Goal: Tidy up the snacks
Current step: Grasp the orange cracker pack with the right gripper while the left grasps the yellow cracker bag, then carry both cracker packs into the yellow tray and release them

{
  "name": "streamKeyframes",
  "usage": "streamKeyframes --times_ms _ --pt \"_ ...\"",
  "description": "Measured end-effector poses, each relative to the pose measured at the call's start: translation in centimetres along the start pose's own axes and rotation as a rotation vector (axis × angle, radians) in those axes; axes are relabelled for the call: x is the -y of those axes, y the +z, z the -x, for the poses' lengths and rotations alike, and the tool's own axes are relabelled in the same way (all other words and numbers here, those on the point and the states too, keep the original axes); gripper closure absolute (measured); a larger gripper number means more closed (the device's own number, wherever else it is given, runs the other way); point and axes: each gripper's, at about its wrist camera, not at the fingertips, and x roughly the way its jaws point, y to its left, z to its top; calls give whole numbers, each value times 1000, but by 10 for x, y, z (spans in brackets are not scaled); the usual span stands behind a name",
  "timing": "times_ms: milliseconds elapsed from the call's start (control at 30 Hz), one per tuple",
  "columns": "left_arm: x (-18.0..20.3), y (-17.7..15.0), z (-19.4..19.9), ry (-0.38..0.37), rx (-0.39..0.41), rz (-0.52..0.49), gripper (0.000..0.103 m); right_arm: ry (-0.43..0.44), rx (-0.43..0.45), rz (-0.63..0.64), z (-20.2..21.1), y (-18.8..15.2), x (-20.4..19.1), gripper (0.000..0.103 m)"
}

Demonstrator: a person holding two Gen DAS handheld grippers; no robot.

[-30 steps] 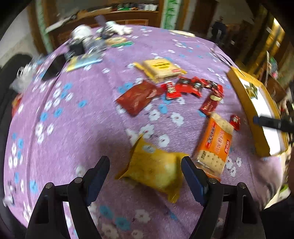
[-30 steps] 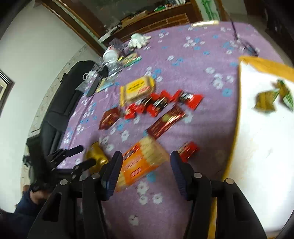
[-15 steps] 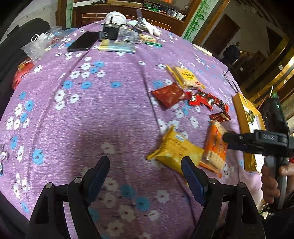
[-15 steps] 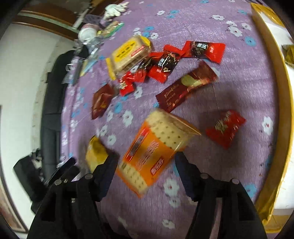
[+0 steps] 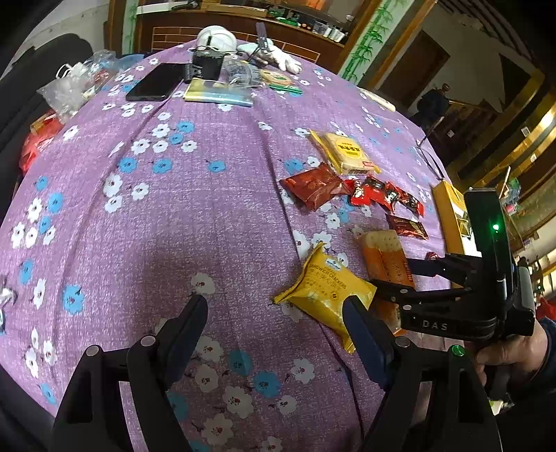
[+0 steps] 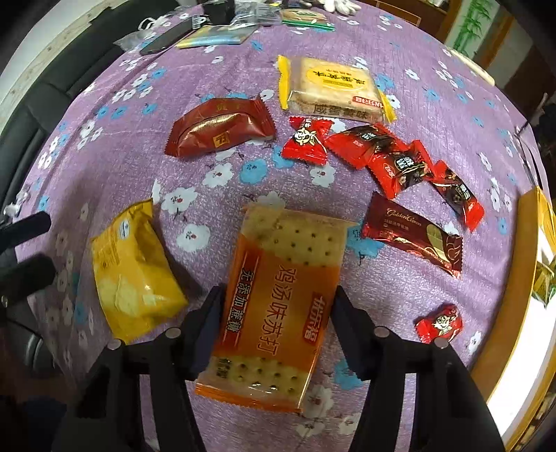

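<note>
Orange cracker pack (image 6: 278,306) flat on the purple floral cloth (image 6: 114,146), long axis running straight out from the right gripper (image 6: 276,313), clear end with bare crackers pointing away, printed text along the same axis. Right claw narrowed onto it, one finger (image 6: 205,333) against each long side of the near half, so holding the pack. In the left view, same pack (image 5: 385,257) lying lengthwise away from the camera, right gripper (image 5: 399,278) reaching in from the right in a hand (image 5: 510,351). Left gripper (image 5: 274,333) wide, nothing between the fingers, hovering low over the cloth; right fingertip (image 5: 361,330) overlapping the corner of the yellow cracker bag (image 5: 323,292), contact unclear. Yellow bag (image 6: 132,271) just left of the orange pack, lying at a slant. Beyond: brown wafer bar (image 6: 413,240), red candies (image 6: 389,156), dark red pouch (image 6: 219,128), yellow biscuit pack (image 6: 333,90). One red candy (image 6: 439,323) near the gold-rimmed tray (image 6: 504,313) at the right edge. Far end of the table: phone (image 5: 156,81), glove (image 5: 278,57), plastic bags (image 5: 69,90). Wooden cabinet (image 5: 243,27) behind, black chair (image 6: 38,114) at the left.
</note>
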Motion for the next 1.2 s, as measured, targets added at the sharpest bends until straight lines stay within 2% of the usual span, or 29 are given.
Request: streamKeyframes --times_ms 167,233,333,600,667,700,800,933,1000,1100,1200 --pt "2 -9 3 11 -4 24 20 95 14 98 5 -9 -27 44" --pt "4 -13 4 15 -7 30 20 195 23 169 12 -20 -47 44" --pt "5 -18 2 25 -18 51 20 220 35 202 18 -30 -55 44" --pt "16 -22 -25 41 -47 53 20 221 67 12 28 -35 3 44" --pt "20 -21 -35 64 -55 41 30 220 85 -4 29 -35 13 44" --pt "22 -21 -42 92 -62 23 41 218 91 -11 30 -37 16 44" --pt "32 -22 -48 178 -18 -53 45 216 112 -45 36 -43 30 44" --pt "37 -28 -50 229 42 -121 53 224 141 -95 42 -50 45 44" --pt "35 -29 -48 212 48 -123 56 231 156 -125 45 -56 51 44" --pt "30 -25 -39 152 61 -97 56 240 169 -174 47 -61 61 44" --pt "33 -17 -30 132 86 -112 56 246 185 -220 50 -66 70 44"
